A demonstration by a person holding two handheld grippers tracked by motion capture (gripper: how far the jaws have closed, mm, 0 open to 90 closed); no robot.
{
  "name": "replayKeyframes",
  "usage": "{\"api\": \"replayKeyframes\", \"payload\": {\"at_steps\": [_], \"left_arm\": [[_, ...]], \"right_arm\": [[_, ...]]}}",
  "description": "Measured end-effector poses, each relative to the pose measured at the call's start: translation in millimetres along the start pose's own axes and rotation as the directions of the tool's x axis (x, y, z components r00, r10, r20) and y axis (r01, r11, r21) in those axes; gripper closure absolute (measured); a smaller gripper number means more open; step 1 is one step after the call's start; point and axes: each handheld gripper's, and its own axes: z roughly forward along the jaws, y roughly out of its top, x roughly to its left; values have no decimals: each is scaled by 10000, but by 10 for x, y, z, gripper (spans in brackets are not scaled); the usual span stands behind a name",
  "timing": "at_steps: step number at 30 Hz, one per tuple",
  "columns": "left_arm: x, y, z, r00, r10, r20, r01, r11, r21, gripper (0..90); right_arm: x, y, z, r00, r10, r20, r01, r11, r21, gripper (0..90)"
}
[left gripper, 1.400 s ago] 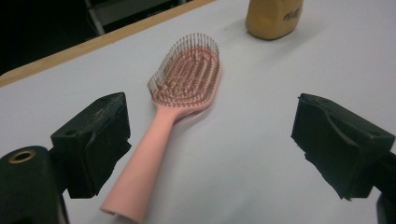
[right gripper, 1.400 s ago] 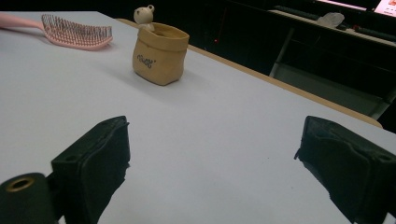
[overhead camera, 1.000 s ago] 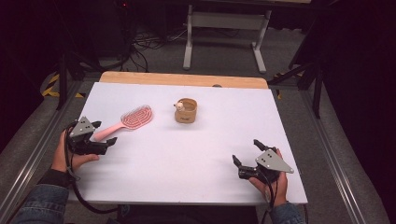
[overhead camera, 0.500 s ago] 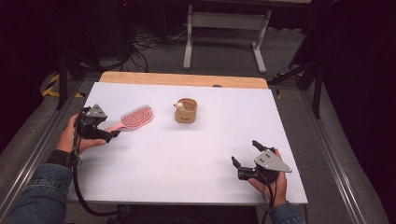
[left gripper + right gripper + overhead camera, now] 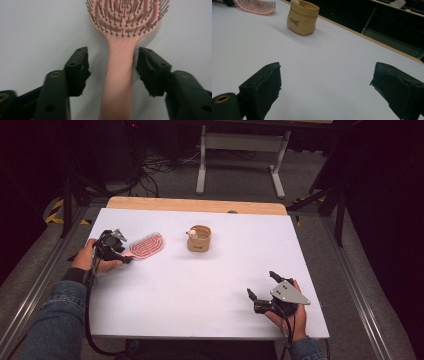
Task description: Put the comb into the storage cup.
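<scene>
From the high view I have the left claw (image 5: 126, 254) at the handle end of the pink hairbrush (image 5: 147, 245), which lies flat on the white surface (image 5: 210, 290) to the left of the small tan pouch (image 5: 199, 239). The brush head points toward the pouch, with a clear gap between them. My right claw (image 5: 262, 291) rests on the surface well apart from the pouch, on the near right side, holding nothing.

In the left gripper view the brush handle (image 5: 118, 82) runs straight up between my two jaws, bristles facing up at the head. The jaws have just been closing in on it, yet I see a strip of white surface between the left pad and the handle, and a thin sliver on the right side too. So the left claw is released for now, bracketing the handle without pinching it.

In the right gripper view the jaws stand wide apart over bare surface; the pouch (image 5: 302, 17) sits ahead with the brush (image 5: 257, 7) beyond it to the left.

I judge the step in hand to be grasping the brush. Next I need to finish the squeeze on the handle, centred, then lift without dragging the bristles.
</scene>
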Motion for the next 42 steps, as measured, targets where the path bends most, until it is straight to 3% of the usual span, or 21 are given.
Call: {"api": "replayKeyframes", "payload": {"at_steps": [5,6,10,18,23,33,38,42], "left_arm": [[45,62,22,9995,-198,238,191,9994,295,459],[57,83,23,9996,-36,281,24,9990,444,458],[81,150,37,9986,-17,526,-27,9965,833,468],[45,205,32,9959,57,904,-167,9925,1215,636],[1,227,31,9972,109,741,-209,9904,1363,685],[-75,123,6,9997,113,194,-125,9978,651,699],[-115,37,-2,9999,8,-141,-8,10000,37,698],[-160,-27,-23,9977,-50,-669,13,9985,-548,699]], "right_arm": [[18,0,10,9999,-117,-71,118,9999,67,90],[19,-4,17,9999,-130,-77,131,9999,92,90],[27,-7,25,9998,-153,-122,155,9998,159,91],[31,-10,27,9997,-183,-147,186,9996,191,90],[43,-5,25,9995,-243,-182,247,9995,216,90],[49,0,30,9995,-283,-167,288,9992,275,91],[57,1,34,9994,-285,-190,291,9991,299,91],[57,2,36,9994,-289,-168,294,9991,303,91]]}}
